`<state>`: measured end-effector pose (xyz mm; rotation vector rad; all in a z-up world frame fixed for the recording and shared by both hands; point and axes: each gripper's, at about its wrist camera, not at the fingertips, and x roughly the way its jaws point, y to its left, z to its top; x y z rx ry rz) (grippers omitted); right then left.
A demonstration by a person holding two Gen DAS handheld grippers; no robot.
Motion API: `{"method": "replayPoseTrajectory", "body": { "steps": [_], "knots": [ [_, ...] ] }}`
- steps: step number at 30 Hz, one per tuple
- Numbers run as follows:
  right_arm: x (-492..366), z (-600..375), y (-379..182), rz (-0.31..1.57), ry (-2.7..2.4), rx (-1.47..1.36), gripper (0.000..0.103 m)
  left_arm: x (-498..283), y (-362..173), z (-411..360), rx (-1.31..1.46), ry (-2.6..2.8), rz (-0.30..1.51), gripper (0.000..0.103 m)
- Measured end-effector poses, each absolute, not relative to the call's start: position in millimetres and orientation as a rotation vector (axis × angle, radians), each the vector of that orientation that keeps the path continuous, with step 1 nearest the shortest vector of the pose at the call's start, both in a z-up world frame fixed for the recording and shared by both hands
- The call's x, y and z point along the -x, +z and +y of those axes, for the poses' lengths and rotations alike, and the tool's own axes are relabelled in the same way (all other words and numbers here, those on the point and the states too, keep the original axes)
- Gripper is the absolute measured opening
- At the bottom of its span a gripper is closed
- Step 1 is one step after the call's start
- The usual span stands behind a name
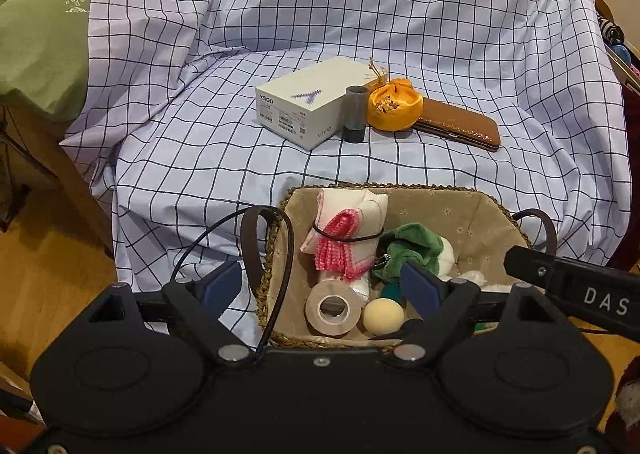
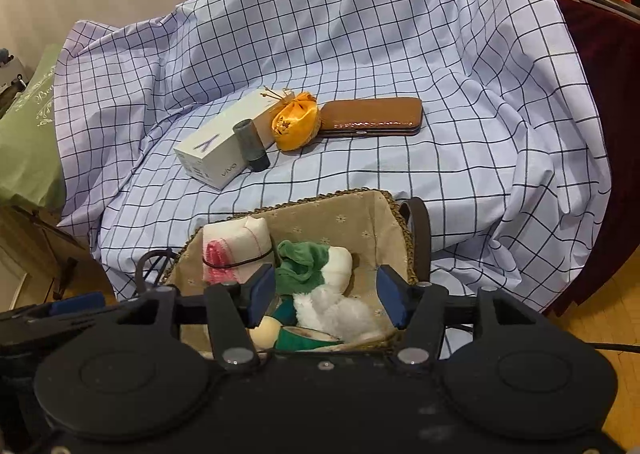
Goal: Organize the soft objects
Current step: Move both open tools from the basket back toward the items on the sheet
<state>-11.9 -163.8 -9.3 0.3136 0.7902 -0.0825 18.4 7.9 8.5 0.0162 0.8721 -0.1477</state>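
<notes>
A woven basket with beige lining sits at the front of the checked sheet. It holds a rolled white cloth with pink fringe, a green and white cloth, a tape roll, a cream ball and a white fluffy thing. My left gripper stands open astride the basket's left rim, touching nothing. My right gripper hangs open over the fluffy thing, pads clear of it. An orange pouch lies farther back.
Beside the pouch lie a white phone box, an upright grey cylinder and a brown case. A green pillow lies at the left. The basket has dark strap handles. Wooden floor shows on both sides.
</notes>
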Motion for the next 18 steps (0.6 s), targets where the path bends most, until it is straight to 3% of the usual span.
{"method": "replayPoseTrajectory", "body": {
  "steps": [6, 8, 18],
  "knots": [
    [12.2, -169.0, -15.0, 0.798, -0.107, -0.29, 0.062, -19.1, 8.5, 7.4, -0.027, -0.131, 0.864, 0.084],
    [12.3, -171.1, -17.0, 0.795, -0.118, -0.28, 0.064, -19.5, 8.6, 6.3, -0.034, -0.12, 0.853, 0.096],
    [-3.5, -182.7, -21.5, 0.806, -0.148, -0.295, 0.072, -30.4, 8.0, -1.3, -0.058, -0.128, 0.828, 0.096]
  ]
}}
